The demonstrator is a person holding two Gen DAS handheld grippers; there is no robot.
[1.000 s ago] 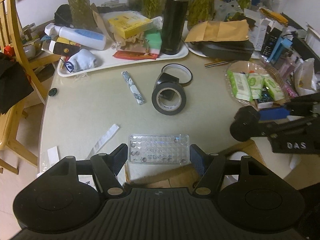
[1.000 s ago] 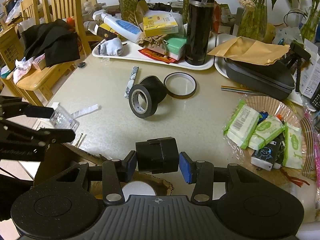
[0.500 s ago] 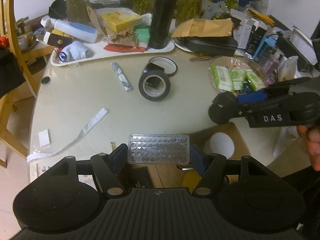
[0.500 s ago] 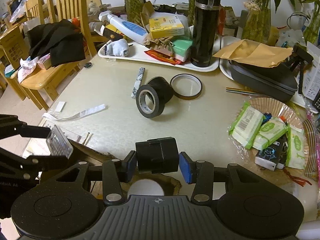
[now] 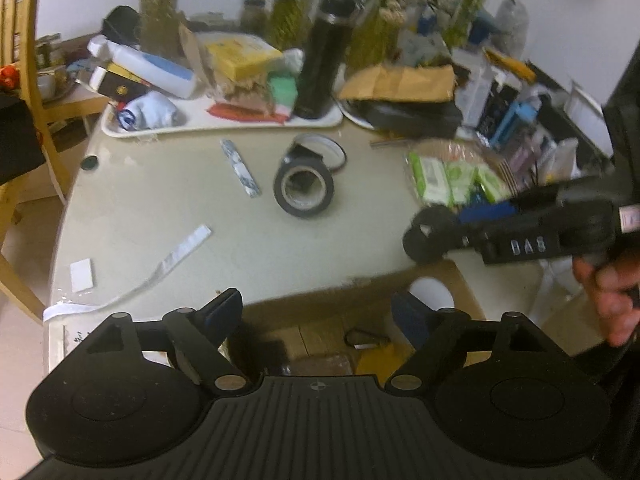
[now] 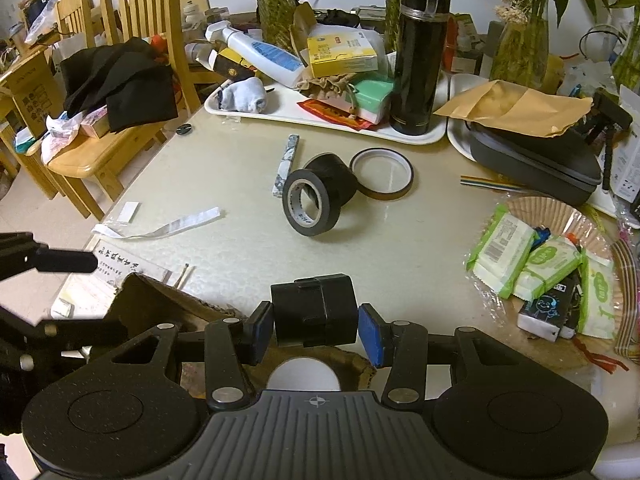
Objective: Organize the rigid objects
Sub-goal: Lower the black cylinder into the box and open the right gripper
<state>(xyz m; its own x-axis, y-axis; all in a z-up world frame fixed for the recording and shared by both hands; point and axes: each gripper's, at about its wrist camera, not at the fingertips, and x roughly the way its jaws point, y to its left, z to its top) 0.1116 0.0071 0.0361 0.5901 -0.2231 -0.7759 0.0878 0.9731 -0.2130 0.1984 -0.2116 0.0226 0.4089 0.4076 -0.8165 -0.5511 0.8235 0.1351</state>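
The left tongs (image 5: 318, 310) are opening with nothing between them (hanging over the brown cardboard box (image 5: 400, 286) at the table (image 5: 180, 216) edge). The right tongs (image 6: 316, 334) are gripping a black rectangular plastic block (image 6: 314, 310) above that box, probably to drop it in.

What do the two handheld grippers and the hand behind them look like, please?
Both are matte black plastic. The left gripper and right gripper each have a ribbed central body, two round side discs, silver pivot screws and blue pads on the fingers. Seen from the left wrist view, the right gripper carries raised white letters "DAS" on its side. The person's hand is bare, with no glove visible.
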